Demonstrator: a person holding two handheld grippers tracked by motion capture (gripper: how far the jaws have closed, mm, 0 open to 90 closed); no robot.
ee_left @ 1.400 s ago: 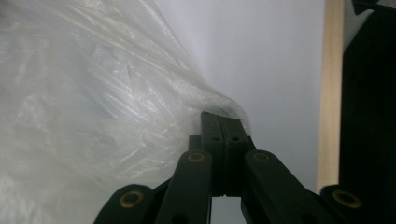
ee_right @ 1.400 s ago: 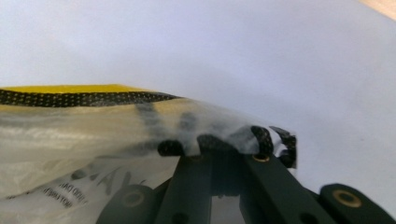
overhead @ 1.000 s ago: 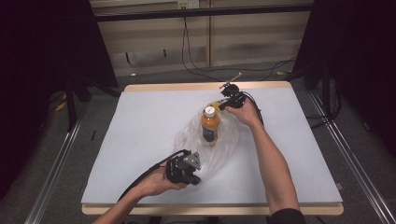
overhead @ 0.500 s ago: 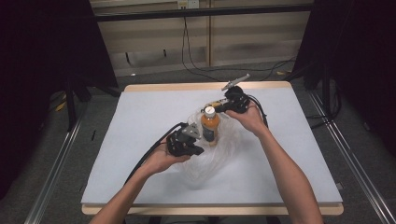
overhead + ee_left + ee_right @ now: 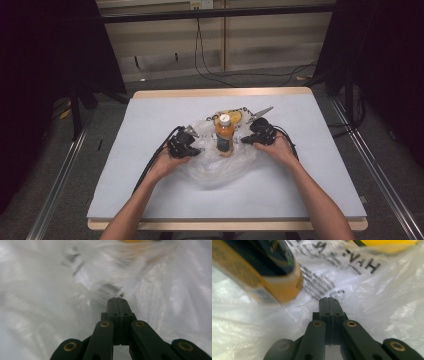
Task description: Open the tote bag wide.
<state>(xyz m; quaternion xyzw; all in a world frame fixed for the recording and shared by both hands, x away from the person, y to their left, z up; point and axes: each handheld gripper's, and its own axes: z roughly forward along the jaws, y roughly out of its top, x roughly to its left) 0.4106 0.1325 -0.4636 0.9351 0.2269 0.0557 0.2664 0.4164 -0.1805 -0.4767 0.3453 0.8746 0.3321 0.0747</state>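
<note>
Plastic bag (image 5: 220, 162) film is pinched by both claws, one at each side of an upright orange drink bottle (image 5: 225, 136). In the left gripper view the left claw (image 5: 116, 300) is seen with its two black jaws pressed flat together, and crinkled clear film is caught at their tips. In the right gripper view the right claw (image 5: 328, 299) is likewise clenched, with a fold of the printed film held at its tips; dark lettering on the bag (image 5: 352, 277) is seen just beyond, and the bottle's (image 5: 259, 272) dark label and orange base are seen tilted at the upper left of that view.

From the high view, the left claw (image 5: 196, 150) is held by the person's left hand (image 5: 167, 162) at the bag's left edge, and the right claw (image 5: 245, 141) by the right hand (image 5: 277, 150) at its right edge. The bottle, capped in white, is stood between them at the bag's far part, with the film gathered around its lower half. A yellow item (image 5: 231, 117) is seen just behind the bottle, partly under the film; what it is cannot be told. The bag is spread on the middle of a pale blue surface (image 5: 150, 115), and black cables are trailed from both grippers toward the person.
</note>
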